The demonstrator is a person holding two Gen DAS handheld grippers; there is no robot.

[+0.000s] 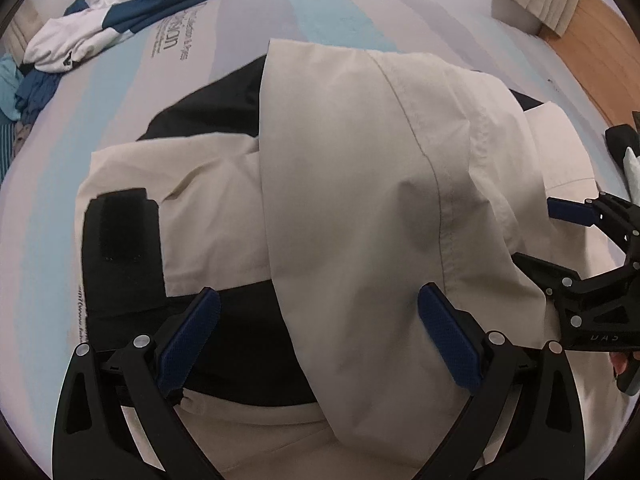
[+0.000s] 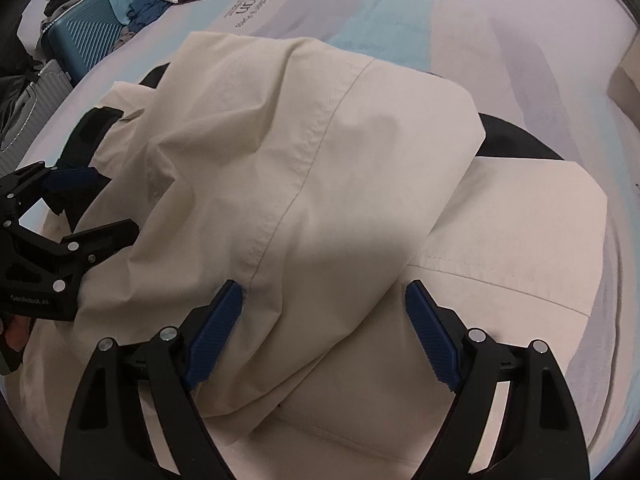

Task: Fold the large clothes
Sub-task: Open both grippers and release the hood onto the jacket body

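My two tongs hung open over a cream jacket [image 1: 352, 184] lying on the bed [image 1: 328, 8].

My left tongs [image 1: 318, 332] and right tongs [image 2: 324, 328] both stood wide, gripping nothing, the jacket's folded cream panel and its black lining [image 1: 240, 336] spread just below and between the blue pads [image 2: 216, 336]. The left tongs' body read "GenRobot.AI". Printed writing on the bed sheet was too blurred to read.

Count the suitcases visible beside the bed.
2. A teal ribbed suitcase stands at the bed's far left edge with clothes heaped on it; a grey ribbed suitcase sits just nearer, partly cropped. Others may be hidden beyond the frame.
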